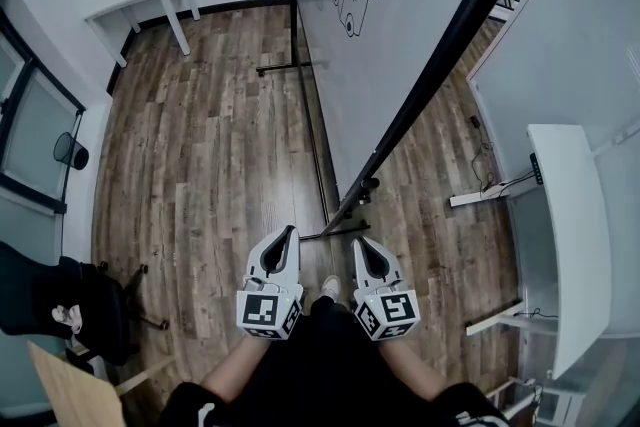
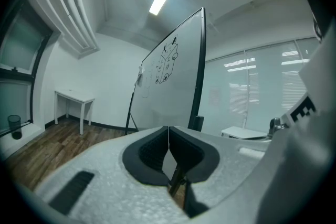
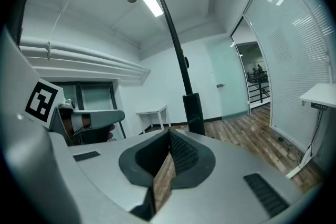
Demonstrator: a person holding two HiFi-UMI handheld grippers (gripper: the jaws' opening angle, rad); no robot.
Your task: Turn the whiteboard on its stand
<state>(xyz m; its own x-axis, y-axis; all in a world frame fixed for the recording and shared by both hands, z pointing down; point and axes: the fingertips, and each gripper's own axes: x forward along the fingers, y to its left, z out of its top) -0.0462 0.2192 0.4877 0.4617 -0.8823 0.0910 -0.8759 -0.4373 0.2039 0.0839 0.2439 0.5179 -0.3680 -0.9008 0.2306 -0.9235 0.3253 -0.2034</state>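
Observation:
The whiteboard (image 1: 400, 5) stands on its wheeled stand ahead of me, with a drawing near its top and its black frame edge (image 1: 430, 75) slanting down toward my grippers. Its stand foot (image 1: 345, 230) rests on the wood floor just beyond them. My left gripper (image 1: 290, 233) and right gripper (image 1: 358, 241) are side by side below the board's near end, both shut with nothing between the jaws, neither touching the board. The left gripper view has the whiteboard (image 2: 168, 81) face-on beyond the closed left gripper (image 2: 168, 128). In the right gripper view the frame edge (image 3: 176, 44) rises beyond the right gripper (image 3: 169, 132).
A white table (image 1: 140, 0) stands at the far left wall. A long white desk (image 1: 575, 245) and glass partition run along the right. A black chair (image 1: 60, 305) and a round bin (image 1: 70, 151) sit at the left. A cable (image 1: 485, 160) lies on the floor.

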